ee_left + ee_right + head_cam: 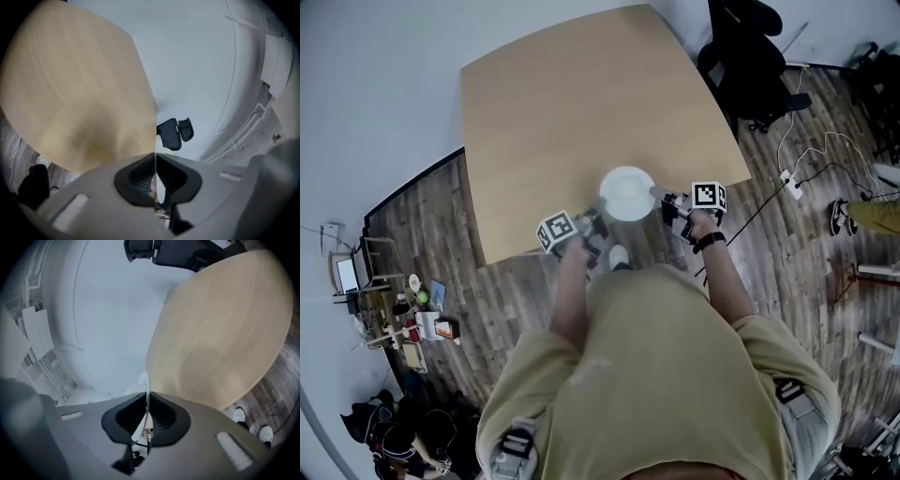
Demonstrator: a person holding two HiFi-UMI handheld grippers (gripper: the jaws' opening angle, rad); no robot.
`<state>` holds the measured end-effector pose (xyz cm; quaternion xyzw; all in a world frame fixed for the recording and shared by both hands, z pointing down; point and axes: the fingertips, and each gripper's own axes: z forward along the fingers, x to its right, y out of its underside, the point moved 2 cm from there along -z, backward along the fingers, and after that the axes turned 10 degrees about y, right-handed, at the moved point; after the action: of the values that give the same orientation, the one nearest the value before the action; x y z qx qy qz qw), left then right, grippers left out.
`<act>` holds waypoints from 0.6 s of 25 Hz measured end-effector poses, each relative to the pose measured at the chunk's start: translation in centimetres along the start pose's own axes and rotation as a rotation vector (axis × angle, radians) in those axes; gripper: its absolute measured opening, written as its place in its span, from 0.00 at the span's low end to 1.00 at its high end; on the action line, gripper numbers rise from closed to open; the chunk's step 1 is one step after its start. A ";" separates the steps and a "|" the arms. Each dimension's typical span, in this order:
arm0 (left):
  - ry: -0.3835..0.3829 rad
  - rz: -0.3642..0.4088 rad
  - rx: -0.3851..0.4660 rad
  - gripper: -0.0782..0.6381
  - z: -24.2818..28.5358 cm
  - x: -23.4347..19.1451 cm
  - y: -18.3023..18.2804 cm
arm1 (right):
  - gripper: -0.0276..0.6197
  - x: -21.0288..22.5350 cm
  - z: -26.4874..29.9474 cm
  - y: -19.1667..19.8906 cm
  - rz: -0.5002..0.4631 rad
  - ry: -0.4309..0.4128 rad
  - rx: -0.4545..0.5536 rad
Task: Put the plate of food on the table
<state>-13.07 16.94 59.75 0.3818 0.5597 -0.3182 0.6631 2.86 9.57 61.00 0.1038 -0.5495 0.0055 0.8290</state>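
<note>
A white plate [627, 193] hangs level over the near edge of the bare wooden table [562, 103], and its pale contents are too small to make out. My left gripper [596, 214] is shut on the plate's left rim and my right gripper [661, 196] is shut on its right rim. In the left gripper view the plate [155, 157] shows edge-on as a thin line pinched in the left gripper [155, 174], with the table [79, 93] beyond. In the right gripper view the plate's rim [144, 380] rises out of the right gripper [147, 414], with the table [225, 329] to the right.
A black office chair [750, 56] stands at the table's far right corner. Cables and a power strip [792, 183] lie on the wood floor to the right, near another person's shoe [837, 217]. A cluttered rack [412, 314] stands at the left. A white wall runs behind the table.
</note>
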 end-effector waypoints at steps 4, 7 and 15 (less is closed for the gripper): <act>-0.003 -0.007 -0.054 0.13 2.7 -0.5 -3.6 | 0.08 0.0 2.2 -3.3 0.014 0.033 0.044; 0.007 -0.017 -0.093 0.13 4.9 -0.9 -5.2 | 0.08 0.2 2.8 -5.4 0.019 0.052 0.085; 0.027 0.014 -0.175 0.13 13.4 0.3 -8.4 | 0.08 0.9 1.3 -12.5 0.059 0.076 0.200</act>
<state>-13.42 1.11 59.33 0.3306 0.5914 -0.2581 0.6887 3.60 -2.96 60.24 0.1694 -0.5173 0.0886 0.8342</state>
